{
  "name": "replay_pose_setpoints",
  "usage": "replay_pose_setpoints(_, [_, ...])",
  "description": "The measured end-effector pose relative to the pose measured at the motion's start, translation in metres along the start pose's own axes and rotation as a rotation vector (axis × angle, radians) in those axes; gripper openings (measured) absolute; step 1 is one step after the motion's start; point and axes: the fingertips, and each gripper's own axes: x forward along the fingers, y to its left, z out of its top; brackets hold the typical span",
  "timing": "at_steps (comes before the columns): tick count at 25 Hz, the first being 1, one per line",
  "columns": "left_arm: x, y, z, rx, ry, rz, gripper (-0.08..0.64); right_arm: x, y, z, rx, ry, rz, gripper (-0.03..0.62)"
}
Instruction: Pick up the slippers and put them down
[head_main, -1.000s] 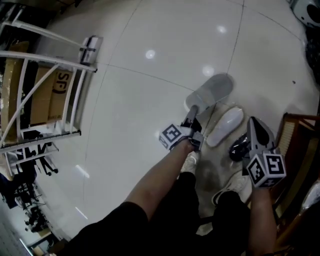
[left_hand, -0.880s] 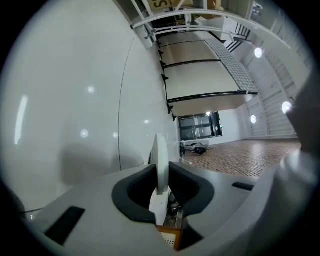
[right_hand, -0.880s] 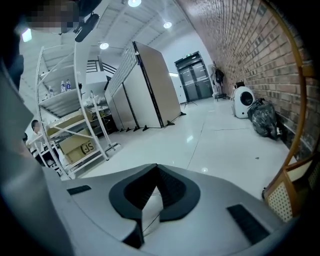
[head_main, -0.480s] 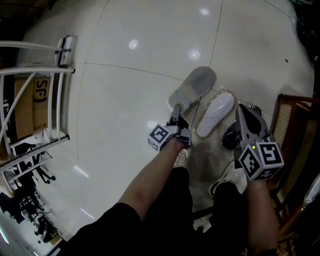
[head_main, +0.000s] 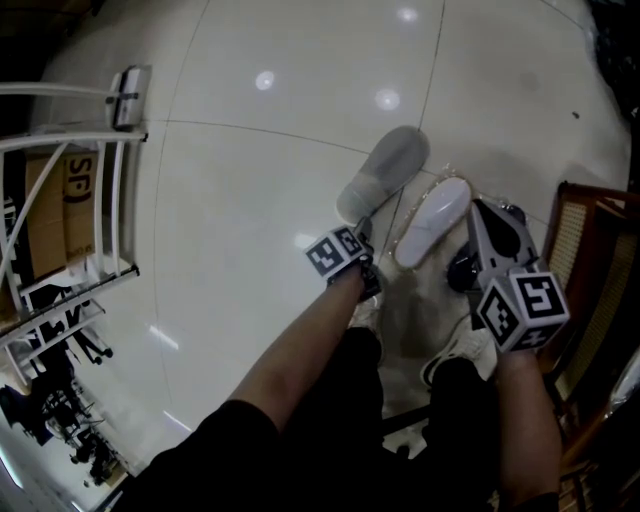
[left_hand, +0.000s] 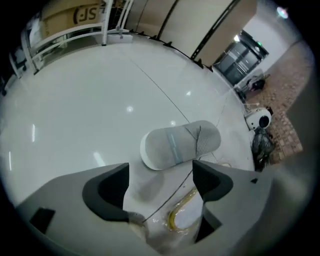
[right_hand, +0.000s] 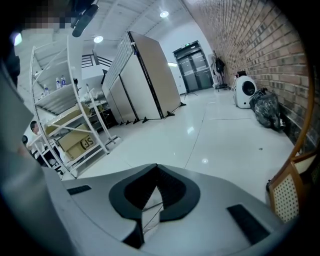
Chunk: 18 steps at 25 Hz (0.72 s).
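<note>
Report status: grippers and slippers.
Left gripper jaws just opened, gripping nothing. Right gripper shut, empty. Grey slipper down on floor, white slipper beside it.

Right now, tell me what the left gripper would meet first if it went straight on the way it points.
Most likely the grey slipper, lying just past the left gripper, or the floor right before it; depth is unclear. Its jaws have just been opening, with nothing between them.
</note>
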Motion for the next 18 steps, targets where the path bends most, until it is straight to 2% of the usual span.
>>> replay_pose_setpoints(4, [-0.008, -0.016, -0.004, 0.086, 0.020, -0.023, 0.400, -0.001, -0.001, 0.001, -0.010, 0.010, -0.025, 0.009])
replay_pose_setpoints(8, [-0.028, -0.061, 0.014, 0.161, -0.013, -0.124, 0.399, -0.006, -0.003, 0.012, -0.046, -0.017, -0.054, 0.008])
replay_pose_setpoints(14, [-0.110, -0.177, 0.067, 0.354, -0.165, -0.377, 0.386, -0.042, -0.008, 0.060, -0.142, -0.115, -0.166, 0.008])
replay_pose_setpoints(16, [-0.150, -0.206, 0.090, 0.460, -0.240, -0.413, 0.386, -0.058, -0.001, 0.078, -0.110, -0.148, -0.196, 0.008])
replay_pose_setpoints(18, [-0.192, -0.224, 0.108, 0.574, -0.315, -0.417, 0.385, -0.073, 0.016, 0.095, -0.107, -0.172, -0.195, 0.008])
